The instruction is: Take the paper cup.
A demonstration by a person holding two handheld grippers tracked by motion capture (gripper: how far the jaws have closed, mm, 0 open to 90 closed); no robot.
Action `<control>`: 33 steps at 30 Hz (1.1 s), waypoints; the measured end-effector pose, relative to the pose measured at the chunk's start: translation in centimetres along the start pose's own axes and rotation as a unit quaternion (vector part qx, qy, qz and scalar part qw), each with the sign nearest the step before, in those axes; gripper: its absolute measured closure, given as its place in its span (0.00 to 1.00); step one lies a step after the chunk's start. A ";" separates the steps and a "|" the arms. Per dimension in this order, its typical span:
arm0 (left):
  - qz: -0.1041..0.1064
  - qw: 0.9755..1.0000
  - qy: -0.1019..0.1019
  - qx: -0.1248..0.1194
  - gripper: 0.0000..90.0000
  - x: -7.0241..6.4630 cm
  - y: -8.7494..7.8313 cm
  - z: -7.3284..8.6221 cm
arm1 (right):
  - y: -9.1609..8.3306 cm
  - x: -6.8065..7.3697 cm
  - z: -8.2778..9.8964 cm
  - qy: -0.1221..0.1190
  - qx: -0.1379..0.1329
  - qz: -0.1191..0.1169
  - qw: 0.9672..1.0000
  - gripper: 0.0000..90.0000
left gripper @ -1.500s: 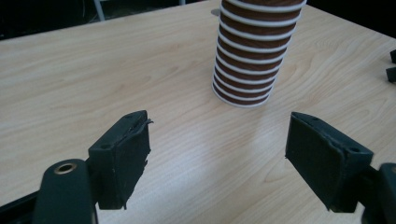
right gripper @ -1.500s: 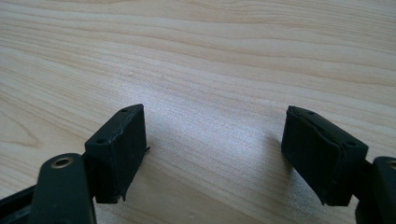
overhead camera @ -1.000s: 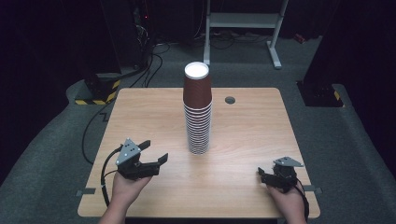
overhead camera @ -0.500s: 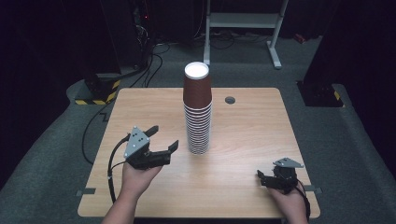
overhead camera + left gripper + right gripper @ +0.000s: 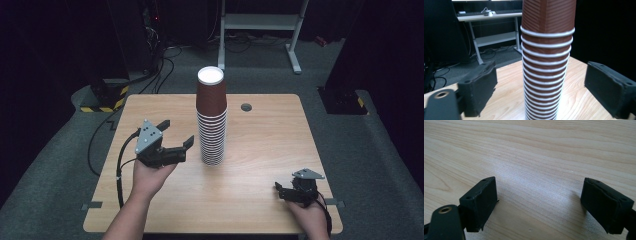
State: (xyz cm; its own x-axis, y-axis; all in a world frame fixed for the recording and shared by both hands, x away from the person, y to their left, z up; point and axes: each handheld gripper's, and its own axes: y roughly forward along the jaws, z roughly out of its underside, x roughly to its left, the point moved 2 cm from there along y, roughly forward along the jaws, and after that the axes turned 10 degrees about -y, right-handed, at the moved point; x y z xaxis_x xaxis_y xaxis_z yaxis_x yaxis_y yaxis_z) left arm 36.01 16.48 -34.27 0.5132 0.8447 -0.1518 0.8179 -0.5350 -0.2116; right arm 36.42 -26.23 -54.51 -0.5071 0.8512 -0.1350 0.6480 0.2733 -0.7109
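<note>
Light wooden table (image 5: 260, 200): tall stack of brown ribbed paper cups (image 5: 212, 117), light, crushable, tippy; take it low. Left gripper (image 5: 176, 137) spread wide facing it, right gripper (image 5: 281, 191) spread, empty.

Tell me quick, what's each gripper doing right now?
Left gripper: open, empty, facing the cup stack.
Right gripper: open, empty, over the table.

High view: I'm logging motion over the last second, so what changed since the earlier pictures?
The left tongs, open, moved forward and inward toward the cup stack, not touching it. The right tongs stayed open near the table edge; the stack stayed put.
</note>
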 end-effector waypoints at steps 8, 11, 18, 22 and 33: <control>-0.002 1.000 0.016 -0.006 0.07 0.2 0.5 -0.9 | 0.0 0.0 0.0 -0.005 0.001 -0.004 1.000 0.13; 0.002 1.000 0.010 -0.008 0.06 0.3 0.8 -0.9 | 0.1 0.1 0.0 -0.005 0.003 -0.006 1.000 0.11; 0.007 1.000 0.021 -0.021 0.02 -0.5 1.0 -1.7 | 0.1 0.0 0.0 -0.002 0.002 -0.003 1.000 0.12; 0.008 0.999 0.026 -0.022 0.00 -0.8 1.9 -2.6 | 0.1 -0.1 0.0 -0.001 0.001 -0.002 1.000 0.12; 0.023 0.999 0.032 -0.023 0.00 -1.8 3.3 -3.7 | 0.1 -0.1 0.0 0.000 0.001 -0.001 1.000 0.13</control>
State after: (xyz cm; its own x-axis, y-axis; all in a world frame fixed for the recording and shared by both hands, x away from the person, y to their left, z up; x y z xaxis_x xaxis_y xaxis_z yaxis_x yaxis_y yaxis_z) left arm 38.78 13.24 -31.14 0.5654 0.8189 -0.0991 0.8032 -0.5739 -0.1600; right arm 36.52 -26.27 -54.54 -0.5087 0.8504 -0.1342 0.6456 0.2736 -0.7130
